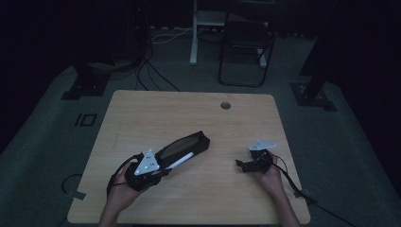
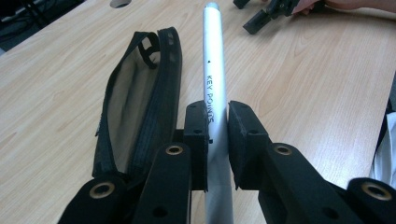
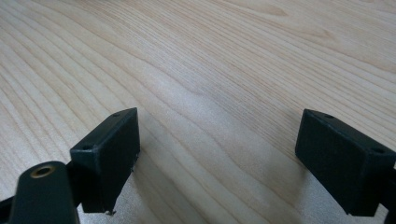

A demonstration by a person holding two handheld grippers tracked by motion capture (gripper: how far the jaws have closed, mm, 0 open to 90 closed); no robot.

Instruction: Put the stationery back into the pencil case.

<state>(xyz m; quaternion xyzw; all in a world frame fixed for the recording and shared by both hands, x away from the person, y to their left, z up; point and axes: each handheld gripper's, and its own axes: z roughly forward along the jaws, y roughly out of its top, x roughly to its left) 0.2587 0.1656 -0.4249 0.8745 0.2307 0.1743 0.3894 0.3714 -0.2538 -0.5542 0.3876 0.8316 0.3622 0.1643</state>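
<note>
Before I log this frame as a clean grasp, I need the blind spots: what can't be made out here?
- Silver pen: its near end is cut off by the bottom edge of the left gripper view, behind the left gripper.
- Black pouch: its inside is in shadow in the left gripper view, and dim in the high view.
- Right gripper: its jaw bases are cut off by the right gripper view's edges.

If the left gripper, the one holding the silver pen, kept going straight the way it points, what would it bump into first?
Probably nothing soon. The left gripper, shut on the silver pen, points along bare wooden table, with the open black pencil case just beside that line. Depth is hard to judge.
</note>
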